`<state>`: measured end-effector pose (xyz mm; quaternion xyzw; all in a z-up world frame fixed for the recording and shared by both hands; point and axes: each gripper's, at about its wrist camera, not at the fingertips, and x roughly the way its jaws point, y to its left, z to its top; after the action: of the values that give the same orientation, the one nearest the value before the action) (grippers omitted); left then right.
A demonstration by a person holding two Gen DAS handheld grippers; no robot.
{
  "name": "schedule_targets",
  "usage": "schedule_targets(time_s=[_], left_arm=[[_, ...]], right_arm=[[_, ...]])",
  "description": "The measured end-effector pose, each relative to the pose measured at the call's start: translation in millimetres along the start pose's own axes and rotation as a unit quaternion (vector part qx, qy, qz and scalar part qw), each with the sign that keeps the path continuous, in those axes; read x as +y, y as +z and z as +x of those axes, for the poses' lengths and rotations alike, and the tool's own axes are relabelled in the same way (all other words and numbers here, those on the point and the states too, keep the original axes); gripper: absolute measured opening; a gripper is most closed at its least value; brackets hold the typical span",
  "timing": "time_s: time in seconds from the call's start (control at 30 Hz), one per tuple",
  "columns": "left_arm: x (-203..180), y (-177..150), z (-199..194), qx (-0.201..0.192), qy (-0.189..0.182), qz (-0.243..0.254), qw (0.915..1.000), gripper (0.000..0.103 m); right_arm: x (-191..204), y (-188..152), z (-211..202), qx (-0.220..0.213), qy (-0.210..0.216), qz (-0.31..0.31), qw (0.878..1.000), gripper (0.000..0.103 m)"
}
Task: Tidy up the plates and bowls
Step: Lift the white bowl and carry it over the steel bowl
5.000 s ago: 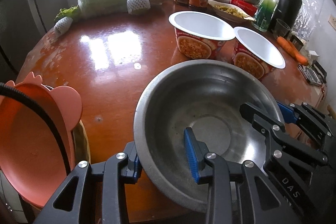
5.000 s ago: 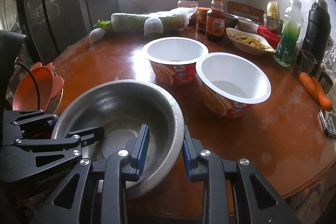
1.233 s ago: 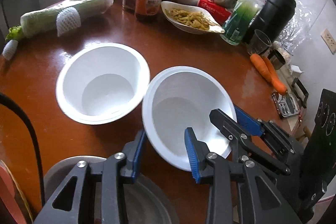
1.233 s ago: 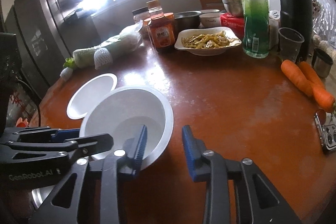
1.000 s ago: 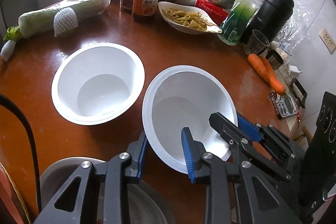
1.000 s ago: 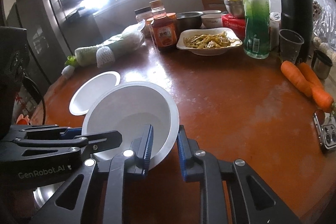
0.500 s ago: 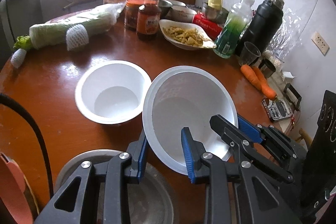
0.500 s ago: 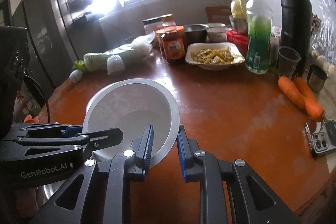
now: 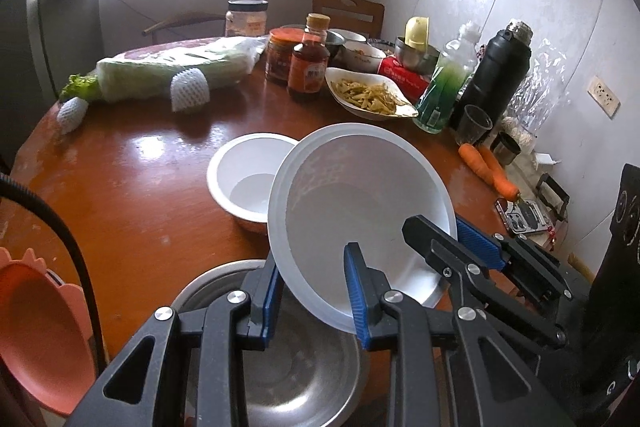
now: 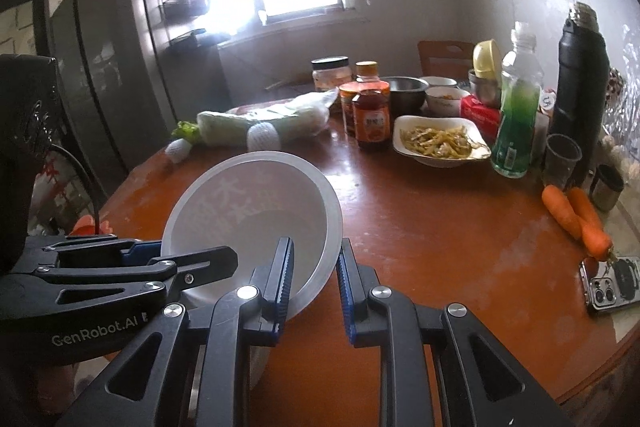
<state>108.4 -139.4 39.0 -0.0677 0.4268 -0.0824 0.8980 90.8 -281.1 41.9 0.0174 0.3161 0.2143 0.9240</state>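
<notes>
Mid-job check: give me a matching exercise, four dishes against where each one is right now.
1. lifted white paper bowl
2. second white paper bowl
3. steel basin
4. orange plate

a. standing on the table
b. at the table's left edge
c. gripped at its rim by both grippers
d. below the left gripper

Pairs: 1-c, 2-a, 3-d, 4-b

near edge: steel basin (image 9: 288, 367) and orange plate (image 9: 44, 331) crowd the left corner
middle: second white bowl (image 9: 250, 183) stands just beside the lifted white bowl (image 9: 360, 203)
left of it: bare table (image 9: 132, 187) up to the cabbage (image 9: 172, 71)
right half: open wood (widest gap), bounded by carrots (image 10: 576, 215) and phone (image 10: 610, 283)
far side: jars (image 10: 370, 111), food dish (image 10: 440, 141), green bottle (image 10: 516, 115), black flask (image 10: 578, 83) form a wall
</notes>
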Motion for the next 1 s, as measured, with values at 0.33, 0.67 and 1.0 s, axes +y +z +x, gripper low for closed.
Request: schedule_targets(time_s=[0.33, 0.67, 1.0], left_arm=[[14.1, -15.3, -30.8, -0.017, 0.010, -0.001, 0.9998, 0.029], [32.1, -32.8, -42.2, -0.013, 0.018, -0.011, 0.9997, 0.029], [46.1, -53.5, -35.7, 0.010, 0.026, -0.023, 0.9993, 0.029]], right_arm=[[30.2, -2.6, -16.6, -0.012, 0.011, -0.018, 1.000, 0.023], [54.1, -12.9, -17.9, -0.003, 0.024, -0.027, 0.999, 0.023], [69.0, -30.7, -15.5, 0.019, 0.036, -0.041, 0.998, 0.023]])
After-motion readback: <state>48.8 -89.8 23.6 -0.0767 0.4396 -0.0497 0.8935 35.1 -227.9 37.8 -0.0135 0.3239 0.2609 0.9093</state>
